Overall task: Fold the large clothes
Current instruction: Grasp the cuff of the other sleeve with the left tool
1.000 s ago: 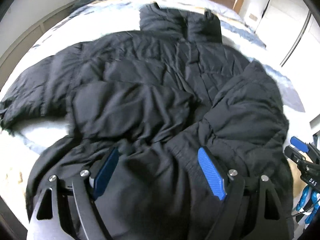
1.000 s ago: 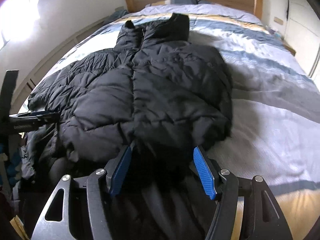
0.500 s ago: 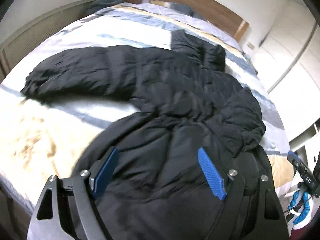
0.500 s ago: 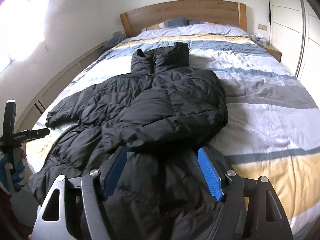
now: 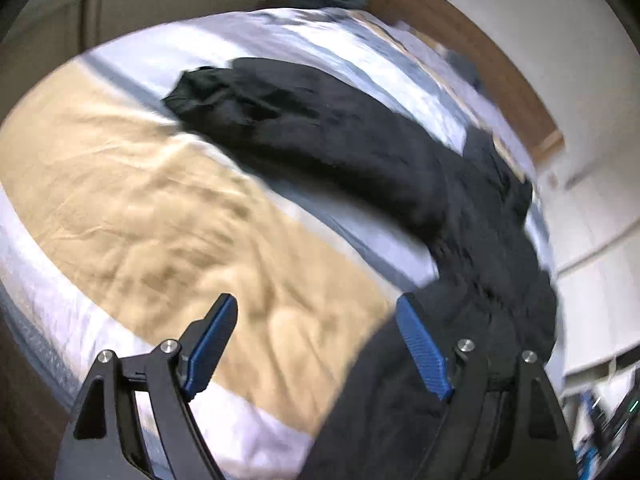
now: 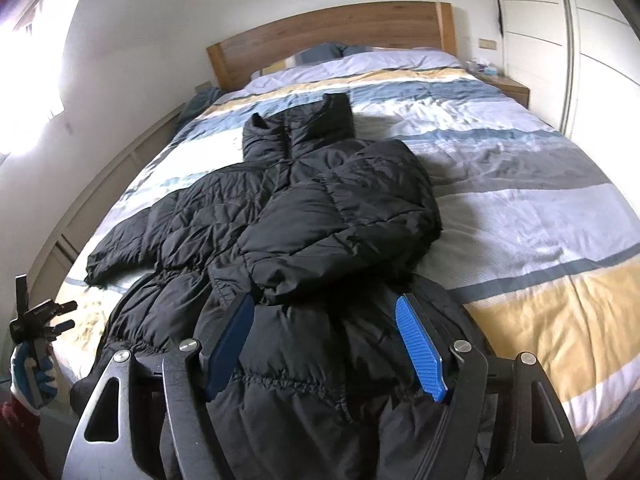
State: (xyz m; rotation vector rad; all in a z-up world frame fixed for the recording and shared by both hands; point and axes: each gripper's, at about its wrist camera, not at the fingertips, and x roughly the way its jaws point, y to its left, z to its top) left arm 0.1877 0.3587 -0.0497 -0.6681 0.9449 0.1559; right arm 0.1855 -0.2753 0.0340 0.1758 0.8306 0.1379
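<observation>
Your work surface is a double bed with a wooden headboard, covered by a duvet striped in white, blue-grey and mustard yellow. You have blue-grey pillows at the head end, against the headboard. Lying directly on your duvet: one black puffer jacket, collar toward the headboard, one sleeve spread out flat across the stripes, the other folded over the body, hem at the foot edge.

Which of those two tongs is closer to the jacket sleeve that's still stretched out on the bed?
Left. The left tongs point toward the outstretched sleeve from the bed's foot corner on that side; the right tongs hover over the black puffer jacket's hem, farther away.
</observation>
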